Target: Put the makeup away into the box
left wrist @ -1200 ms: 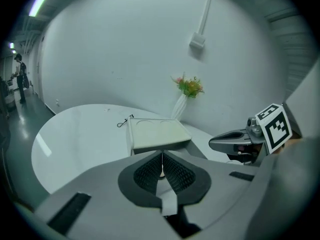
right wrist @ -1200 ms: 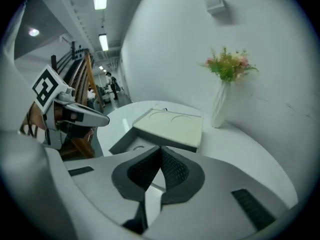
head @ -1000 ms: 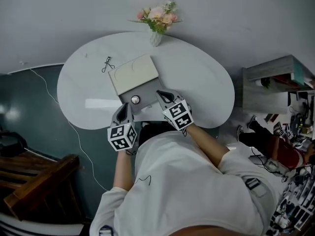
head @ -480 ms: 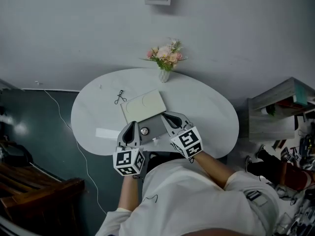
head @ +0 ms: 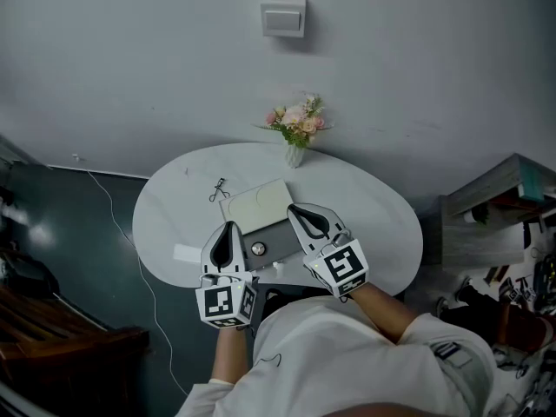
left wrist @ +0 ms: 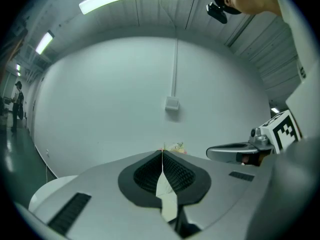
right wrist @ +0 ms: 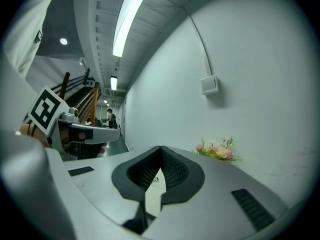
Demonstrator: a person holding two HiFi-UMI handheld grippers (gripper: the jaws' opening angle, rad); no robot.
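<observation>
An open box sits on the white table, with a cream lid lying back and a grey base towards me. A small round item lies in the base. A black eyelash curler lies on the table left of the lid. My left gripper and right gripper hang raised above the box's near side, roughly level. Both are shut with nothing between the jaws.
A vase of pink flowers stands at the table's far edge against the wall. A wall box is mounted above it. A shelf unit stands right, dark wooden furniture lower left, and a cable runs over the floor.
Both grippers have risen from the box's near edge and tipped up to near level. The head view has lifted too, so the table looks smaller and the wall box shows.
</observation>
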